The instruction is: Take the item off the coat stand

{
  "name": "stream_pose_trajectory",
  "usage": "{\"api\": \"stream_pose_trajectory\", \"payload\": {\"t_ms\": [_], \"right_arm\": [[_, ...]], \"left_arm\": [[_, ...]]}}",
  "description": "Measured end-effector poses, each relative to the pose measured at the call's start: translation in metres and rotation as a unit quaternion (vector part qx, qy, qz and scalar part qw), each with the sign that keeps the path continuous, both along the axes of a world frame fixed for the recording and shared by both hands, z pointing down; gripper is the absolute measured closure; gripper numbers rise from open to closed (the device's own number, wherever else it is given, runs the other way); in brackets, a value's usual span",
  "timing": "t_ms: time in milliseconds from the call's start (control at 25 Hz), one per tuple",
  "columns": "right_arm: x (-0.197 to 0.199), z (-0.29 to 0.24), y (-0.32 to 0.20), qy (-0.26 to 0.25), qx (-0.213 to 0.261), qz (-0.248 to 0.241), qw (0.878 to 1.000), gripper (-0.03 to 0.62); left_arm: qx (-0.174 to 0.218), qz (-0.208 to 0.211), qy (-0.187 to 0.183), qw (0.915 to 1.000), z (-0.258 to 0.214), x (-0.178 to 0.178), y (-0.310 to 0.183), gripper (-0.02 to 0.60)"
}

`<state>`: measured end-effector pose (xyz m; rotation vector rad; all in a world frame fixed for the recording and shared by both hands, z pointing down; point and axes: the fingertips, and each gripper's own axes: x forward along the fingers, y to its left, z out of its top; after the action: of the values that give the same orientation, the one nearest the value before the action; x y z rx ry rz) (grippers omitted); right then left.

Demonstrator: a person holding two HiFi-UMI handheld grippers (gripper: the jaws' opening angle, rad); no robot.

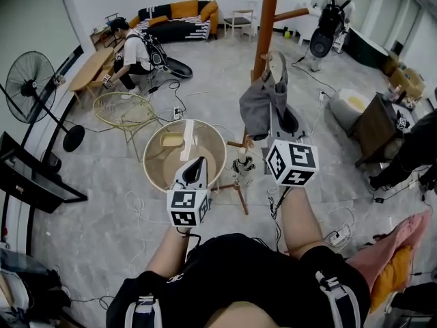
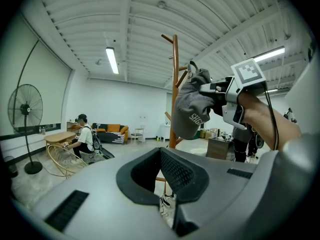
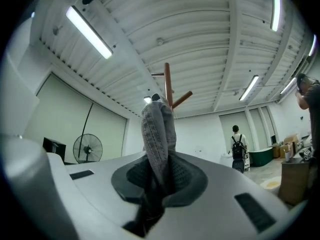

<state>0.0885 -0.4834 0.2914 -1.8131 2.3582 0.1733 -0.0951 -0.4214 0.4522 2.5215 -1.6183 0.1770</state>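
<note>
A grey cap (image 1: pixel 261 106) hangs on the brown wooden coat stand (image 1: pixel 265 26). My right gripper (image 1: pixel 281 123) is raised to it and shut on the cap's cloth. In the right gripper view the grey fabric (image 3: pixel 158 129) runs down between the jaws of the right gripper (image 3: pixel 159 179), with the stand's pole (image 3: pixel 168 84) behind it. The left gripper view shows the cap (image 2: pixel 192 109) beside the pole (image 2: pixel 174 84) and the right gripper (image 2: pixel 212 91) gripping it. My left gripper (image 1: pixel 194 164) is lower and to the left, shut with nothing in it (image 2: pixel 161 171).
A round wicker table (image 1: pixel 153 157) stands just left of the stand's base, with a yellow wire chair (image 1: pixel 123 108) beyond it. A floor fan (image 1: pixel 31 80) is at far left. One person (image 1: pixel 133 57) crouches at the back left, another (image 1: pixel 331 19) stands at the back right. Cables lie across the floor.
</note>
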Motion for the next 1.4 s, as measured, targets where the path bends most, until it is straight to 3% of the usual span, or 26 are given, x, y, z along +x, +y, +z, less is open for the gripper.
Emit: {"api": "stream_pose_trajectory", "payload": {"t_ms": [320, 560, 880, 1040, 1400], "right_arm": [[0.018, 0.034, 0.037, -0.008, -0.015, 0.002, 1.0, 0.548], [0.052, 0.093, 0.048, -0.029, -0.075, 0.017, 0.997, 0.548], [0.096, 0.163, 0.057, -0.02, -0.147, 0.054, 0.987, 0.548], [0.107, 0.175, 0.065, -0.007, -0.15, 0.074, 0.986, 0.548], [0.115, 0.174, 0.067, -0.023, -0.15, 0.07, 0.986, 0.548]], "left_arm": [[-0.006, 0.025, -0.004, 0.9997, 0.001, 0.022, -0.004, 0.565], [-0.009, 0.053, -0.006, 0.9985, 0.003, 0.05, -0.01, 0.565], [-0.022, 0.086, -0.014, 0.996, 0.014, 0.092, -0.01, 0.565], [-0.016, 0.088, -0.013, 0.9959, 0.011, 0.101, -0.008, 0.565], [-0.016, 0.096, -0.016, 0.9951, 0.006, 0.112, -0.012, 0.565]]}}
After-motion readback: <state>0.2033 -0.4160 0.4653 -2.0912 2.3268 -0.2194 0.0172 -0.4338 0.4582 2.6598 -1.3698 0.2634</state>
